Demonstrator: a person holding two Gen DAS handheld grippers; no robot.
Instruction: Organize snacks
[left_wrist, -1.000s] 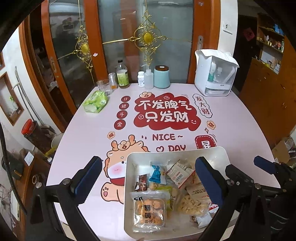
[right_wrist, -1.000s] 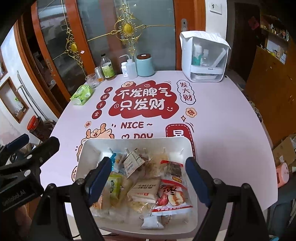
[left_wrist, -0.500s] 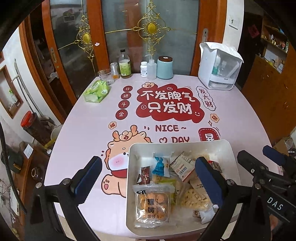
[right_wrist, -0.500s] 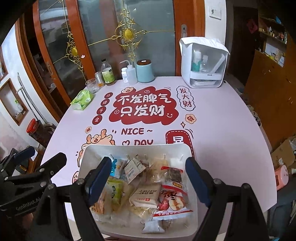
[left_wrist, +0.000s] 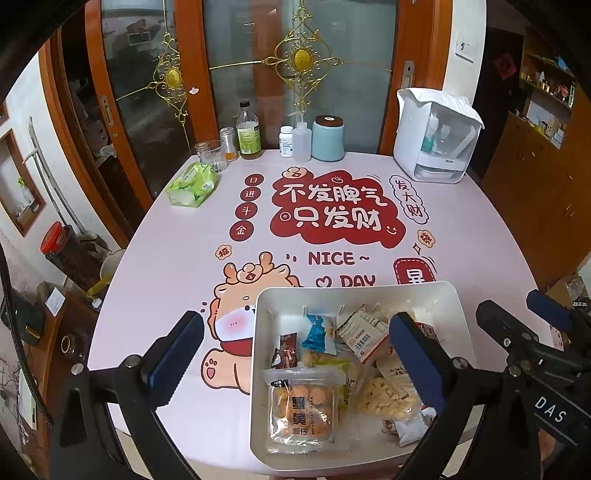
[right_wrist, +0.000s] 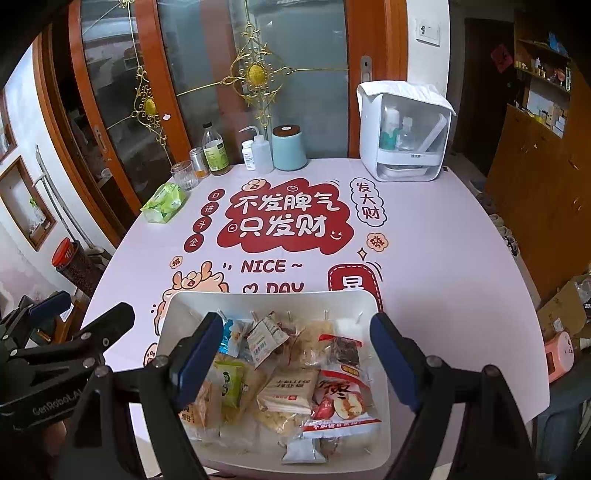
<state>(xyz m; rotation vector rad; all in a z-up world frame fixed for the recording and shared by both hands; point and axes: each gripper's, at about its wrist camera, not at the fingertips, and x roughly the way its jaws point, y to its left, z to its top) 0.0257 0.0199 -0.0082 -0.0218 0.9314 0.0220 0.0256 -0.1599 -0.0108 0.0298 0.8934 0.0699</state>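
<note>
Where packets pile loosely, the white tray (right_wrist: 380, 435) sits crammed with snacks (right_wrist: 291, 391).

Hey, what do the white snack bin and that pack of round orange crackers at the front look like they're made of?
The white snack bin looks like moulded plastic with a smooth, slightly glossy finish: rounded corners, a thin uniform wall and soft highlights on the rim. The cracker pack seems to be clear plastic film over a shallow tray, since the crackers show through and the wrapper crinkles and glints.

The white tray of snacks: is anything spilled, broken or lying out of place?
Nothing is spilled or damaged. The snack packets lie in a loose jumbled heap, but all inside the white tray. Both the left gripper and the right gripper hover open, holding nothing.
</note>
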